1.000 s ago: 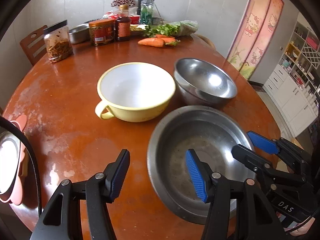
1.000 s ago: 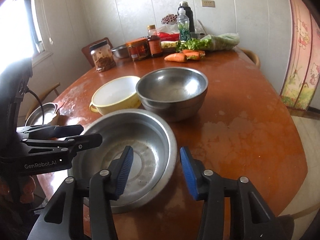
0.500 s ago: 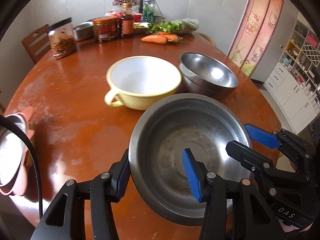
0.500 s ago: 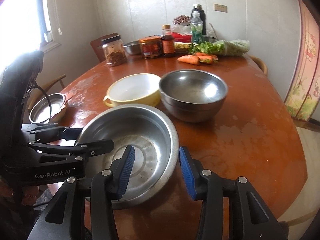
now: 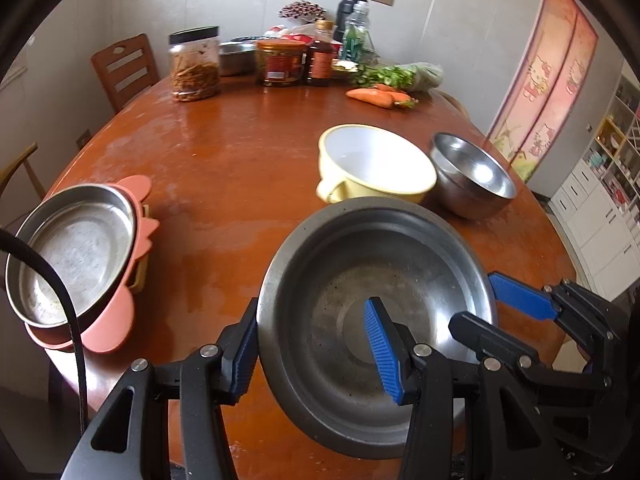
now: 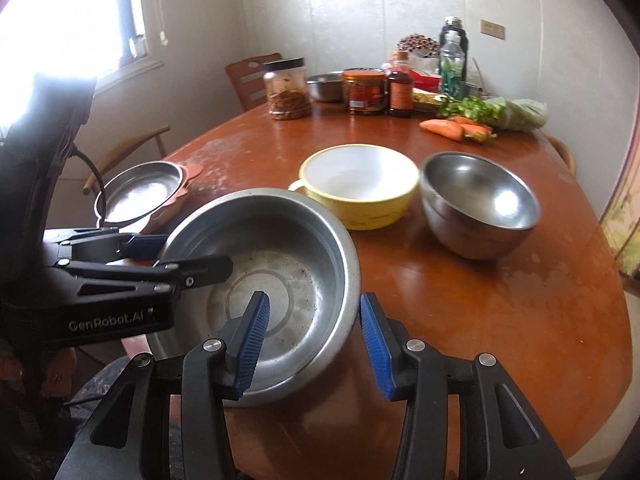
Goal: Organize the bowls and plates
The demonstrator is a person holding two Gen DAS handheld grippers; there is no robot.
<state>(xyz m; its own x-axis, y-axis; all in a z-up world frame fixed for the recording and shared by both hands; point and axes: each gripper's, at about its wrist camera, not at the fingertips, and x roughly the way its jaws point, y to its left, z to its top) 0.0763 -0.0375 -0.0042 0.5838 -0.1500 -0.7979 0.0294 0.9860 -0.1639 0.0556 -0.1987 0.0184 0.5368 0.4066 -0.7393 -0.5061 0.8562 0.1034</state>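
Observation:
A wide steel basin (image 5: 360, 320) (image 6: 280, 248) hangs just above the near part of the brown round table (image 5: 224, 168). My left gripper (image 5: 312, 356) (image 6: 176, 256) is shut on the basin's left rim, one pad outside and one inside. On the opposite rim my right gripper (image 6: 314, 344) (image 5: 496, 312) is shut the same way. Beyond the basin stand a yellow handled bowl (image 5: 376, 164) (image 6: 360, 184) and nested steel bowls (image 5: 472, 176) (image 6: 480, 204). At the table's left edge a shallow steel plate (image 5: 72, 248) (image 6: 140, 192) lies on pink plates (image 5: 112, 332).
Jars (image 5: 196, 64), bottles (image 5: 320, 56), carrots (image 5: 376, 96) and greens (image 6: 480, 110) line the far side of the table. Wooden chairs (image 5: 124, 68) stand behind and to the left. A black cable (image 5: 60, 288) crosses in front of the plate stack.
Both grippers have carried the steel basin leftward, away from the yellow bowl. The left pads closed onto its rim. The plate stack at the left has come fully into view.

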